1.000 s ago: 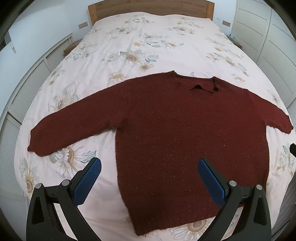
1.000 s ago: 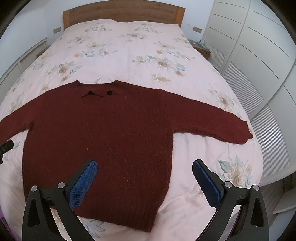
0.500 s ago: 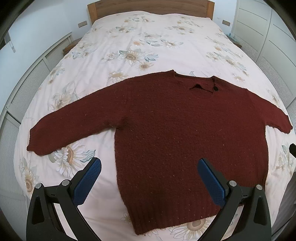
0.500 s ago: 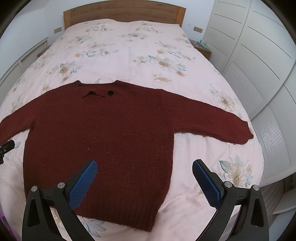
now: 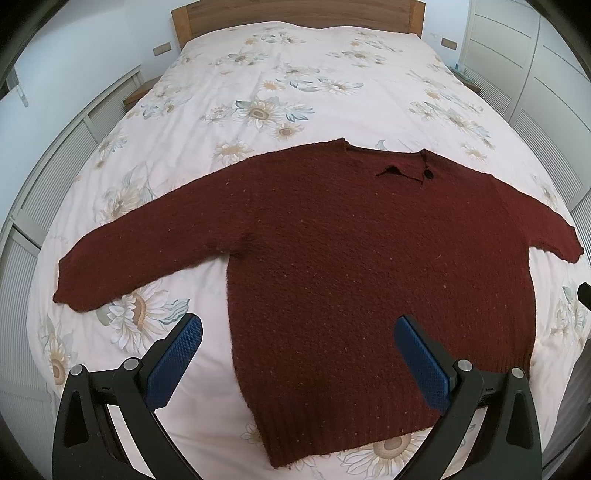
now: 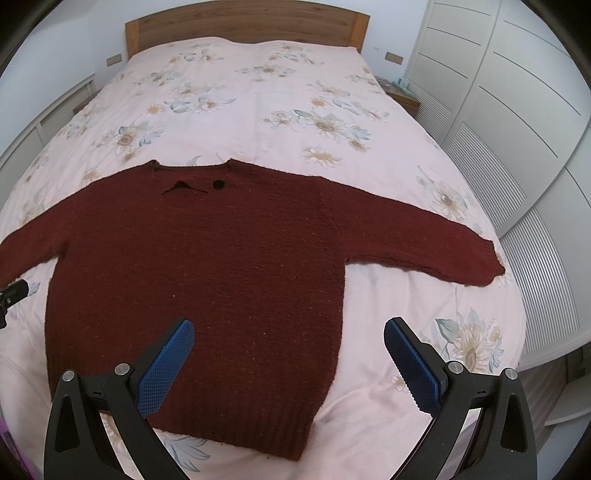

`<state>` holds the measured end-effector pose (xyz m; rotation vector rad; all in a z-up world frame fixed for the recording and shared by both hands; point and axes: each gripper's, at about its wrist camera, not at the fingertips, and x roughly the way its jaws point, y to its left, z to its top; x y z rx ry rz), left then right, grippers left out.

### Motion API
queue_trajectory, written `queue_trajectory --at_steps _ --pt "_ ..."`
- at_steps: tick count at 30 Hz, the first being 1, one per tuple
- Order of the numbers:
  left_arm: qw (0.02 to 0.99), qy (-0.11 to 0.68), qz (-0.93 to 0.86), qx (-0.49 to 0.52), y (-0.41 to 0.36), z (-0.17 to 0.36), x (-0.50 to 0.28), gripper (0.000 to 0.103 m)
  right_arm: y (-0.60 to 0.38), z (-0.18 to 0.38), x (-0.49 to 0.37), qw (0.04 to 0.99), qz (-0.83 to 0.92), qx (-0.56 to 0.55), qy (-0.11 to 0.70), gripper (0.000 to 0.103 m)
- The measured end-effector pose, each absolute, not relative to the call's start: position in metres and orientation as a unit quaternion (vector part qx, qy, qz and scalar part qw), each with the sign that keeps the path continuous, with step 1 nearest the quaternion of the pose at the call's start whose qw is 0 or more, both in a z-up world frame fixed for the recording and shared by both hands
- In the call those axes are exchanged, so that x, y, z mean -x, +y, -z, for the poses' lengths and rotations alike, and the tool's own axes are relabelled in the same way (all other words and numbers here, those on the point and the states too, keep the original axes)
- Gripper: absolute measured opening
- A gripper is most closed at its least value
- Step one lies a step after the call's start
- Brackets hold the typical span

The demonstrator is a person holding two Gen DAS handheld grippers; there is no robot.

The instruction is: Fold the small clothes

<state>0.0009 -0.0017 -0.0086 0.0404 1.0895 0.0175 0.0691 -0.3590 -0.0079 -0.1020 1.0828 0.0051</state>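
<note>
Overhead, the left claw (image 5: pixel 297 352) hangs with its blue pads (image 5: pixel 173 363) wide apart, gripping nothing, above the lower left edge of the sweater (image 5: pixel 351 266); the right claw (image 6: pixel 288 354) is likewise spread and empty, above the hem's right side; the dark red knit sweater lies flat and unfolded on the bed (image 5: pixel 295 85), both sleeves stretched outward, neckline toward the wooden headboard (image 6: pixel 243 22); a floral cover (image 6: pixel 258 110) spreads beneath it; white louvred wardrobe doors (image 6: pixel 517 129) stand along the right side.

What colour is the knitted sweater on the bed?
Dark red knitted sweater with pale flecks; clearest in the right wrist view.
</note>
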Motion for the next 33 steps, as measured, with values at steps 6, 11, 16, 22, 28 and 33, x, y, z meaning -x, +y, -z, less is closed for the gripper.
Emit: queue_trajectory --at_steps 6,11,16,22,28,33 --pt "0.855 0.517 -0.008 -0.02 -0.002 0.009 -0.001 0.102 -0.363 0.009 -0.069 0.855 -0.004 0.05 0.516 0.103" --pt "0.856 0.516 -0.008 -0.022 -0.001 0.009 -0.001 0.102 -0.363 0.008 -0.069 0.854 -0.004 0.054 0.517 0.103" --pt "0.855 0.518 -0.008 -0.022 -0.001 0.009 -0.001 0.102 -0.363 0.008 -0.069 0.854 -0.004 0.054 0.517 0.103" --pt "0.855 0.519 -0.008 -0.024 0.0 0.009 -0.001 0.102 -0.363 0.01 -0.069 0.854 -0.005 0.055 0.517 0.103" --pt "0.854 0.519 -0.005 -0.023 0.001 0.011 -0.007 0.102 -0.371 0.016 -0.077 0.863 -0.008 0.041 0.503 0.103" --pt "0.853 0.521 -0.002 -0.027 0.002 0.017 -0.024 0.102 -0.404 0.024 -0.1 0.872 0.019 0.047 0.487 0.103"
